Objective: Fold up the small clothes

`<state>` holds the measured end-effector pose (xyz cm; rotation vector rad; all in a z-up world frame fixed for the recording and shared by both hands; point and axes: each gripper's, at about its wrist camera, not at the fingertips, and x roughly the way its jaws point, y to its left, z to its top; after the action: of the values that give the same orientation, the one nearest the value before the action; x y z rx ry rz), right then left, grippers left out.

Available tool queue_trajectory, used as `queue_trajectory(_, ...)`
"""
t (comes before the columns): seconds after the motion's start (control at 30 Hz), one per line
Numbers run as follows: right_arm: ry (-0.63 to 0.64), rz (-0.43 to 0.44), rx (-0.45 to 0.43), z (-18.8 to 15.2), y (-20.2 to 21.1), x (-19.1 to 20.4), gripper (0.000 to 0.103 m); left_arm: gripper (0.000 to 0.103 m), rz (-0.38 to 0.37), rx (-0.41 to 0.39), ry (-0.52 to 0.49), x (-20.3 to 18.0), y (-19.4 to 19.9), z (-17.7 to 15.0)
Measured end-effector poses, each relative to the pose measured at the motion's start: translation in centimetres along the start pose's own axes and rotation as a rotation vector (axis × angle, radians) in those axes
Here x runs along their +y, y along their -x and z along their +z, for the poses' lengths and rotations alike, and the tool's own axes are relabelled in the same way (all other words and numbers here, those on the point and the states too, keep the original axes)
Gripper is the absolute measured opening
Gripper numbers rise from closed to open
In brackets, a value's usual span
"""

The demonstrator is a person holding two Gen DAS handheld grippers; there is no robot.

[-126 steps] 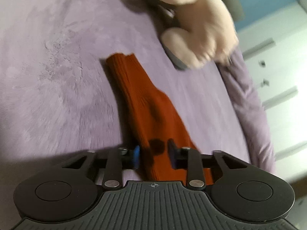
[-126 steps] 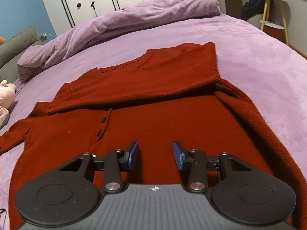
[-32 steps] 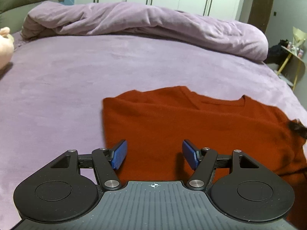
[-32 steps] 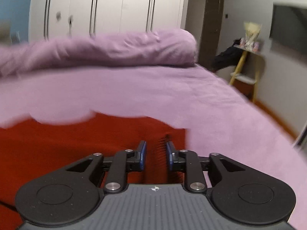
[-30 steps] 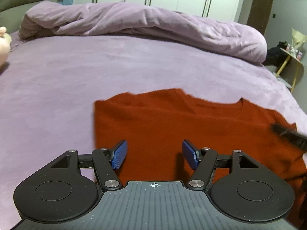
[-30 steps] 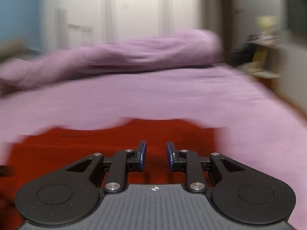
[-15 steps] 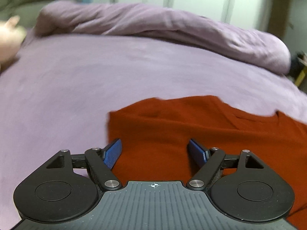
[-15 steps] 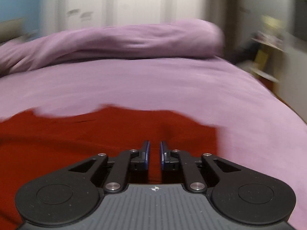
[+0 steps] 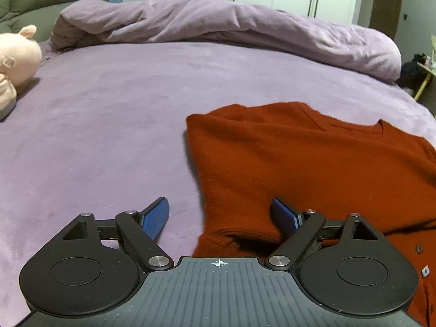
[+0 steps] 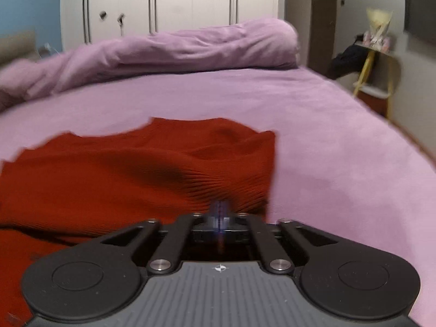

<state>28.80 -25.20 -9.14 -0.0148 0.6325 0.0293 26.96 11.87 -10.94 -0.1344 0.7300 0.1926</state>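
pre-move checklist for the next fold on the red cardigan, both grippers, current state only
1. Left gripper open wide enough to take fabric: ok; its jaws have just been opening.
2. Cardigan edge between the left jaws: ok; hem corner lies between them, pads not pressing.
3. Right gripper shut: ok; its jaws have just closed.
4. Right gripper holding cardigan fabric: cannot tell; closed tips sit at the blurred hem.
5. Bedspread beyond the cardigan free for the fold: ok.
6. Plush toy clear of the cardigan: ok; far off at the bed's left edge.
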Motion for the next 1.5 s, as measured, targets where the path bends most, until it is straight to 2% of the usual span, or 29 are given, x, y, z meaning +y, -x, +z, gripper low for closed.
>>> queue_trajectory(0.07, 0.043, 0.005, 0.01, -0.3, 0.6, -0.1, 0.0, 0.089, 0.03, 0.009, -0.03, 0.2, 1.0, 0.0)
queue_trajectory(0.13, 0.1, -0.032, 0.03, 0.0, 1.5, 0.3, 0.0, 0.088, 0.065, 0.008, -0.07, 0.7, 2.4, -0.5)
queue_trajectory(0.17, 0.106, -0.064, 0.044, -0.1, 2.1, 0.4, 0.0, 0.088, 0.057, -0.003, -0.095, 1.2, 3.6, -1.0)
queue_trajectory(0.2, 0.096, -0.1, 0.058, 0.1, 2.6, -0.1, 0.01, 0.086, 0.055, 0.006, -0.116, 1.6, 4.7, -1.6)
queue_trajectory(0.23, 0.068, -0.117, 0.069, -0.3, 3.8, -0.6, 0.016, 0.083, 0.066, 0.036, -0.137, 1.9, 5.6, -2.2)
queue_trajectory(0.27, 0.02, -0.111, 0.083, -0.7, 5.5, -1.6, 0.016, 0.082, 0.067, 0.066, -0.154, 2.3, 6.6, -3.0)
queue_trajectory(0.3, -0.031, -0.082, 0.101, -1.3, 7.4, -2.8, 0.018, 0.081, 0.045, 0.087, -0.163, 2.8, 8.2, -4.3)
queue_trajectory(0.37, -0.101, 0.008, 0.139, -2.9, 10.7, -4.8, 0.028, 0.081, -0.021, 0.113, -0.135, 4.0, 11.2, -6.1)
queue_trajectory(0.43, -0.144, 0.095, 0.17, -5.1, 14.5, -6.3, 0.053, 0.08, -0.095, 0.183, -0.069, 5.2, 13.8, -8.0)
queue_trajectory(0.5, -0.15, 0.128, 0.198, -7.6, 17.6, -7.7, 0.065, 0.08, -0.15, 0.219, -0.012, 6.0, 16.0, -9.8)
queue_trajectory(0.6, -0.115, 0.112, 0.231, -10.9, 21.9, -8.0, 0.067, 0.076, -0.168, 0.266, 0.004, 6.2, 17.8, -12.3)
queue_trajectory(0.67, -0.122, 0.116, 0.262, -12.4, 23.2, -8.2, 0.067, 0.07, -0.191, 0.301, 0.013, 6.4, 18.0, -13.3)
queue_trajectory(0.77, -0.183, 0.166, 0.315, -13.5, 23.4, -8.3, 0.062, 0.063, -0.23, 0.298, 0.038, 6.6, 18.8, -13.7)
queue_trajectory(0.9, -0.27, 0.246, 0.333, -13.9, 22.9, -8.7, 0.04, 0.048, -0.253, 0.344, 0.116, 7.5, 18.2, -13.7)
queue_trajectory(0.97, -0.282, 0.263, 0.36, -14.2, 22.4, -8.7, 0.035, 0.041, -0.249, 0.355, 0.125, 7.6, 18.2, -13.8)
queue_trajectory(1.07, -0.304, 0.263, 0.365, -14.3, 22.1, -9.0, 0.022, 0.026, -0.264, 0.381, 0.141, 8.0, 18.3, -13.8)
queue_trajectory(1.13, -0.355, 0.295, 0.377, -14.3, 21.8, -9.6, 0.008, 0.011, -0.291, 0.398, 0.152, 8.3, 18.2, -14.0)
queue_trajectory(1.2, -0.407, 0.326, 0.393, -14.5, 21.4, -10.1, 0.006, 0.009, -0.322, 0.403, 0.178, 8.5, 18.1, -13.9)
queue_trajectory(1.27, -0.476, 0.377, 0.399, -14.7, 21.4, -10.6, 0.006, 0.009, -0.365, 0.384, 0.221, 8.7, 18.5, -13.4)
queue_trajectory(1.33, -0.565, 0.453, 0.392, -14.4, 21.3, -11.3, 0.005, 0.008, -0.413, 0.327, 0.259, 9.0, 19.2, -11.9)
queue_trajectory(1.43, -0.665, 0.555, 0.344, -13.1, 20.8, -12.0, 0.005, 0.008, -0.426, 0.206, 0.259, 8.8, 20.1, -8.8)
queue_trajectory(1.5, -0.702, 0.585, 0.309, -11.7, 20.0, -12.0, 0.005, 0.008, -0.411, 0.138, 0.257, 8.4, 19.9, -6.6)
